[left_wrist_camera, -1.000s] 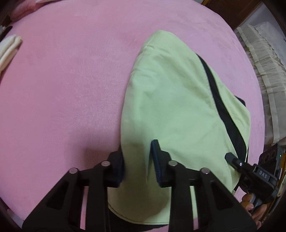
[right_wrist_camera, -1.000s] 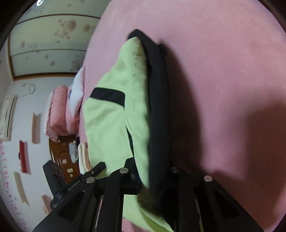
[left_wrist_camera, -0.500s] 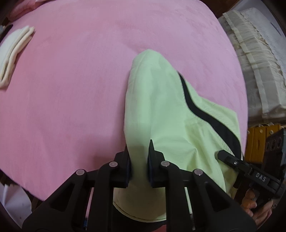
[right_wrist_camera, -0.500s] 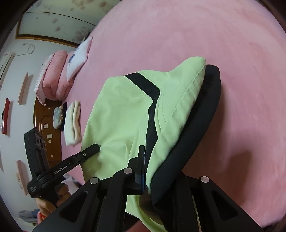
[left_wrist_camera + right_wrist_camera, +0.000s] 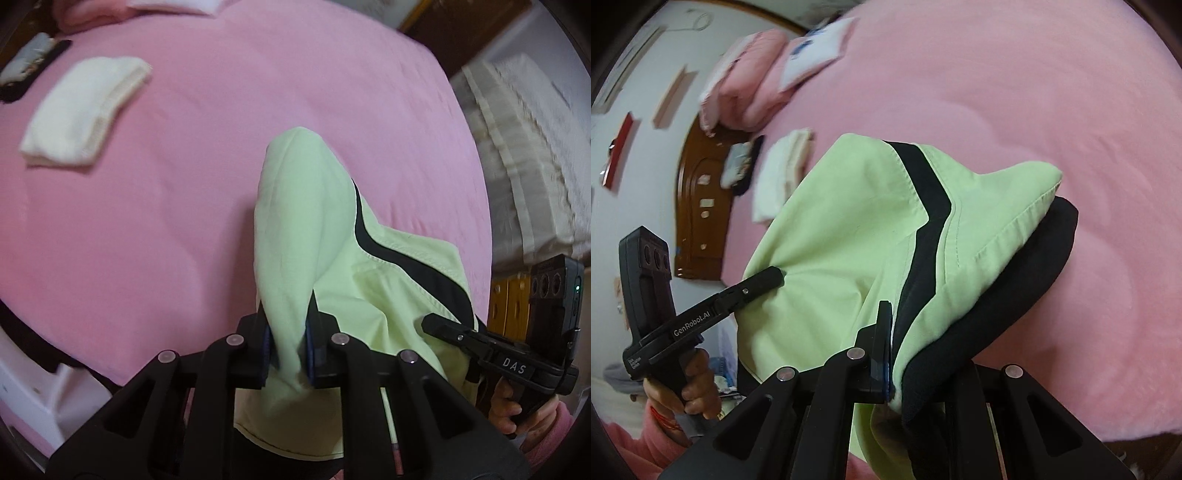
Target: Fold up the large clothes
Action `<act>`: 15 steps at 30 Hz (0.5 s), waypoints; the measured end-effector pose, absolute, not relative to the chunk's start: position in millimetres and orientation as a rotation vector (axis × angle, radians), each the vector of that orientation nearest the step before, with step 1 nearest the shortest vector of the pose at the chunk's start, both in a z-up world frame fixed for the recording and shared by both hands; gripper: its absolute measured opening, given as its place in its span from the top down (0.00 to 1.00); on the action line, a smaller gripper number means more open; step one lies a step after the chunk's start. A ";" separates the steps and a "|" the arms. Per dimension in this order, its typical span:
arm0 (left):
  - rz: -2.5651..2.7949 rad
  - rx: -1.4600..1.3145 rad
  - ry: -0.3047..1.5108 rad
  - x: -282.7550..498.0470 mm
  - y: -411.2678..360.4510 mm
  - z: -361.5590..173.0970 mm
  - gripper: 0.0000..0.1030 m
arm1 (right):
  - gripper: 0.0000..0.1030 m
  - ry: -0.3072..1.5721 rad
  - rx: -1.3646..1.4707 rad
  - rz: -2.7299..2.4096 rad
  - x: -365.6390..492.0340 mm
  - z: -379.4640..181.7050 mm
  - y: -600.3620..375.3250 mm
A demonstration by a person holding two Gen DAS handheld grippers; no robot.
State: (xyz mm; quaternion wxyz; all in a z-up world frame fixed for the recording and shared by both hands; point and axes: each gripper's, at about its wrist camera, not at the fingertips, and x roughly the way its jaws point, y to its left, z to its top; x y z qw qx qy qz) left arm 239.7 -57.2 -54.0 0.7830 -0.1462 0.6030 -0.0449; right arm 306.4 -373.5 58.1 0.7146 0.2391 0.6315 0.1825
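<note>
left gripper [image 5: 287, 343], right gripper [image 5: 905, 350], both clamping garment [image 5: 317, 236]

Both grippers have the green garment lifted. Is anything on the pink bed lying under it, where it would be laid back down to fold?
Nothing visible does. The green garment hangs from the left gripper and right gripper over bare pink bed. The folded white cloth lies well off to the side, apart from it. The bed directly beneath the garment is hidden.

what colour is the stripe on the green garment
Black, running across the light green garment as a stripe; clearest in the right wrist view.
</note>
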 end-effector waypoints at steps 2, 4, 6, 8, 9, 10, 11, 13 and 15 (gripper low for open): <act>-0.079 -0.333 1.252 247.1 -2.2 -37.5 0.89 | 0.93 1.360 0.519 0.437 326.7 72.0 -323.3; -0.062 -0.327 1.204 258.5 65.3 -18.7 0.89 | 0.93 1.325 0.518 0.464 345.1 87.8 -264.2; -0.038 -0.313 1.152 286.3 114.9 -7.4 0.89 | 0.93 1.291 0.521 0.498 366.5 102.4 -204.6; -0.001 -0.301 1.087 305.5 175.0 8.1 0.89 | 0.93 1.251 0.511 0.551 399.8 111.9 -137.1; 0.026 -0.295 1.049 319.9 208.5 16.0 0.89 | 0.93 1.235 0.505 0.569 415.8 119.1 -106.2; 0.044 -0.287 1.030 330.6 236.9 19.8 0.89 | 0.93 1.214 0.502 0.595 433.6 122.7 -69.2; 0.078 -0.273 0.992 346.4 270.4 27.9 0.90 | 0.93 1.200 0.499 0.613 446.2 130.2 -32.7; 0.124 -0.253 0.934 368.4 328.0 37.9 0.90 | 0.93 1.155 0.481 0.654 482.5 138.2 36.2; 0.153 -0.229 0.896 386.9 386.0 45.9 0.90 | 0.93 1.095 0.435 0.685 516.6 147.2 106.7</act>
